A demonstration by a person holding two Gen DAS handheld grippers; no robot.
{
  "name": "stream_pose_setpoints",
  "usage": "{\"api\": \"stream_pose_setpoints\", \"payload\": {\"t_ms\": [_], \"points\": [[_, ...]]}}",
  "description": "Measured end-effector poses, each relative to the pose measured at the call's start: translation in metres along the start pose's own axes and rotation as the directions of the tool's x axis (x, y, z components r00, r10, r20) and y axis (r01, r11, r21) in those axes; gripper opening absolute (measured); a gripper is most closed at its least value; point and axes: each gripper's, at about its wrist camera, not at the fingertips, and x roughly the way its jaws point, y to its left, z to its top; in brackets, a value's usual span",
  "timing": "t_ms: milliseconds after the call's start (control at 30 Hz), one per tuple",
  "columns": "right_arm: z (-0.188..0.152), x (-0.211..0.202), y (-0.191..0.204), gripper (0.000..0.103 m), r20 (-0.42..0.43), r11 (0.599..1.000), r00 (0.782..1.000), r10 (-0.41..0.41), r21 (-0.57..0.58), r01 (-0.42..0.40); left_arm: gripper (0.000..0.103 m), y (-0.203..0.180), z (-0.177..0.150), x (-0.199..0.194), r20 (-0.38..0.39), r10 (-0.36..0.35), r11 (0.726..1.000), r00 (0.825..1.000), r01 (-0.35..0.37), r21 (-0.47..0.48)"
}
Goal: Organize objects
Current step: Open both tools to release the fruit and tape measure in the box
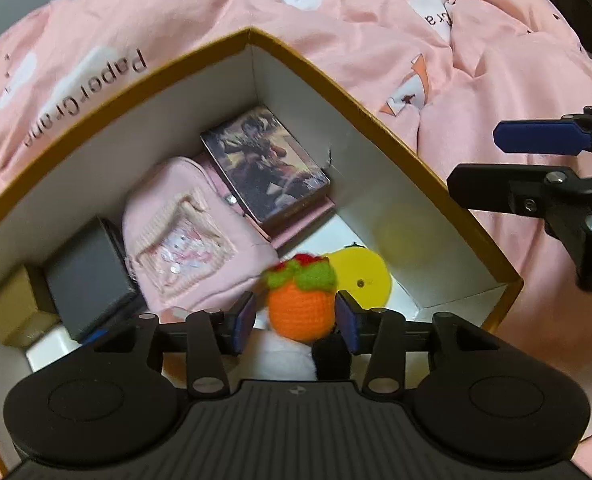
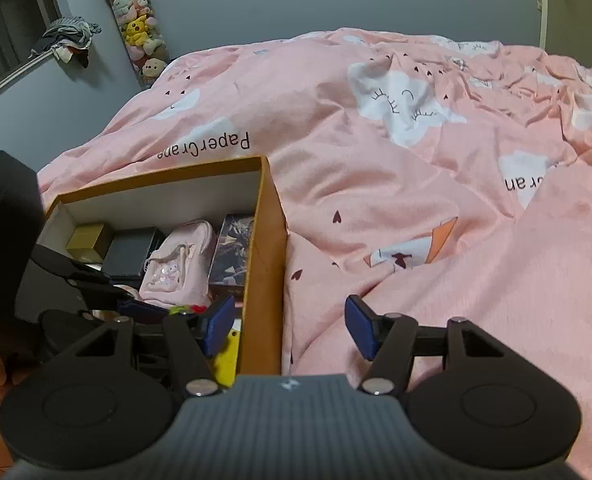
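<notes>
A brown box (image 1: 380,120) with white inner walls sits on the pink bed cover. Inside lie a card box with an anime picture (image 1: 265,162), a pink pouch (image 1: 193,236), a black box (image 1: 89,276), a gold box (image 1: 17,308) and a yellow round toy (image 1: 362,276). My left gripper (image 1: 296,318) is inside the box, jaws apart, with an orange crocheted fruit (image 1: 300,308) between the pads, small gaps on both sides. My right gripper (image 2: 289,326) is open and empty, straddling the box's right wall (image 2: 265,276); it also shows in the left wrist view (image 1: 508,160).
The pink duvet (image 2: 416,200) with white cloud prints spreads all around the box. A tube of plush toys (image 2: 139,24) stands against the grey wall at the back left. Clothes hang on a rail (image 2: 67,38) at the far left.
</notes>
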Motion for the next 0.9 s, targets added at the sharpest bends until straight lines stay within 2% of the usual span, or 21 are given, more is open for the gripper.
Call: {"api": "stream_pose_setpoints", "payload": {"t_ms": [100, 133, 200, 300, 367, 533, 633, 700, 800, 900], "points": [[-0.002, 0.0, -0.003, 0.063, 0.003, 1.0, 1.0, 0.004, 0.014, -0.004, 0.051, 0.004, -0.006, -0.009, 0.019, -0.006, 1.0, 1.0, 0.006, -0.001], [-0.002, 0.0, -0.004, 0.063, 0.005, 1.0, 1.0, 0.007, 0.016, -0.007, 0.047, 0.005, -0.008, -0.011, 0.026, -0.019, 1.0, 0.999, 0.019, -0.001], [-0.003, 0.001, -0.004, 0.063, 0.006, 1.0, 1.0, 0.015, 0.018, -0.015, 0.026, 0.006, -0.01, -0.01, 0.012, -0.026, 1.0, 1.0, 0.026, 0.004], [-0.003, 0.001, -0.002, 0.063, 0.005, 1.0, 1.0, 0.023, 0.014, -0.023, 0.017, 0.008, -0.014, 0.001, -0.014, -0.038, 0.999, 0.999, 0.038, -0.012], [-0.004, 0.002, -0.002, 0.062, 0.002, 1.0, 1.0, 0.025, 0.012, -0.025, 0.016, 0.006, -0.01, 0.008, -0.021, -0.071, 0.997, 0.997, 0.07, -0.044], [-0.003, 0.0, -0.001, 0.062, 0.003, 1.0, 1.0, 0.025, 0.01, -0.025, 0.016, 0.01, -0.009, 0.005, 0.003, -0.086, 0.993, 0.996, 0.086, -0.076], [-0.002, -0.009, 0.003, 0.062, 0.021, 1.0, 0.999, 0.026, 0.008, -0.026, 0.017, 0.011, -0.014, -0.021, 0.08, -0.088, 0.993, 0.993, 0.094, -0.077], [-0.002, -0.018, 0.007, 0.062, 0.039, 1.0, 0.999, 0.025, 0.002, -0.025, 0.017, 0.014, -0.021, -0.041, 0.151, -0.088, 0.991, 0.985, 0.102, -0.089], [-0.002, -0.038, 0.016, 0.062, 0.075, 0.999, 0.997, 0.034, -0.003, -0.034, 0.017, 0.018, -0.035, -0.081, 0.263, -0.057, 0.988, 0.963, 0.093, -0.125], [-0.005, -0.061, 0.029, 0.062, 0.11, 0.999, 0.993, 0.053, -0.01, -0.052, 0.019, 0.022, -0.052, -0.122, 0.371, 0.011, 0.983, 0.929, 0.058, -0.175]]}}
